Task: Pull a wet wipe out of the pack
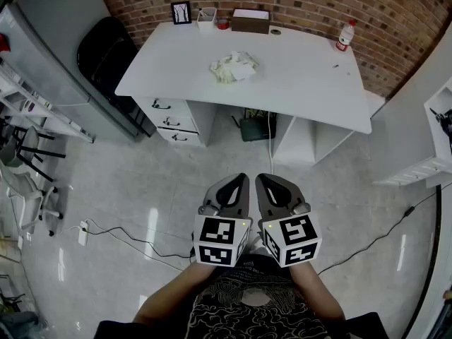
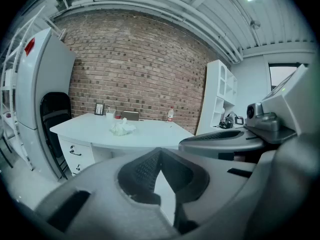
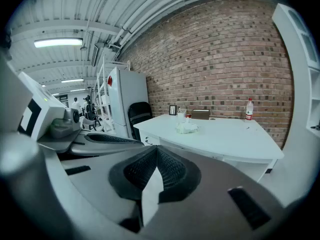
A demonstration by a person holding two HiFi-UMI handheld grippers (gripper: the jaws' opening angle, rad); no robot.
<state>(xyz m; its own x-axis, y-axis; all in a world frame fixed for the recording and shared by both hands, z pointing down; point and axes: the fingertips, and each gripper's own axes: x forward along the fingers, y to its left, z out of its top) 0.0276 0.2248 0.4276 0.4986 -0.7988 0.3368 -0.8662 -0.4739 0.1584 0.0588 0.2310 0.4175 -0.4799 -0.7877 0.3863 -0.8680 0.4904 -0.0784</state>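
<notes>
My left tongs (image 1: 242, 179) and right tongs (image 1: 262, 179) hang side by side close to my body, over the floor. Each has its jaws pressed together with nothing between them, and each tongs' own view shows the ribbed pads meeting at the tip.

The wet wipes (image 1: 233, 67) lie far ahead of both tongs, well apart from them, near the middle of the white surface (image 1: 311, 87).

Only the head view shows the cable (image 1: 127, 240) on the floor to the left of the left tongs, and the drawers (image 1: 171, 121) under the surface. Only the right tongs' view shows people (image 3: 76, 104), tiny and far off beyond the left tongs. The left tongs' view shows the white shelf unit (image 2: 218, 96) at full height, whereas the head view cuts it off at the right edge.

The wipes are small in every view: a pale, crumpled heap, whitish with a faint yellow tint. I cannot tell pack from loose wipe. Beyond the heap, against the brick wall, stand a picture frame (image 1: 181, 12), a brown box (image 1: 250, 22) and a bottle (image 1: 345, 36).
</notes>
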